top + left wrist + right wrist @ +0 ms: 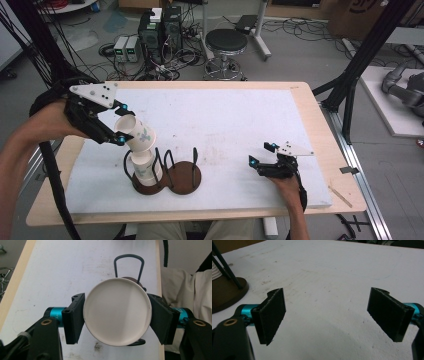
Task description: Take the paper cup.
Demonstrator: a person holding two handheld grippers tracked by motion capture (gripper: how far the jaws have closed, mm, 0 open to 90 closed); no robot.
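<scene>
My left gripper (121, 122) is shut on a white paper cup (135, 133) with a faint green print, held tilted above the stack. In the left gripper view the cup's round white base (117, 311) faces the camera, with a black pad (74, 317) pressed on each side. Below it a stack of white cups (144, 170) stands in the left ring of a dark brown wire-loop holder (185, 180). My right gripper (263, 154) rests open low over the white board at the right, with nothing between its pads (273, 315).
The white board (225, 125) lies on a wooden table (330, 165). A small wooden stick (340, 194) lies near the table's right front corner. Beyond the far edge stand a black stool (226, 50) and electronics with cables (155, 35).
</scene>
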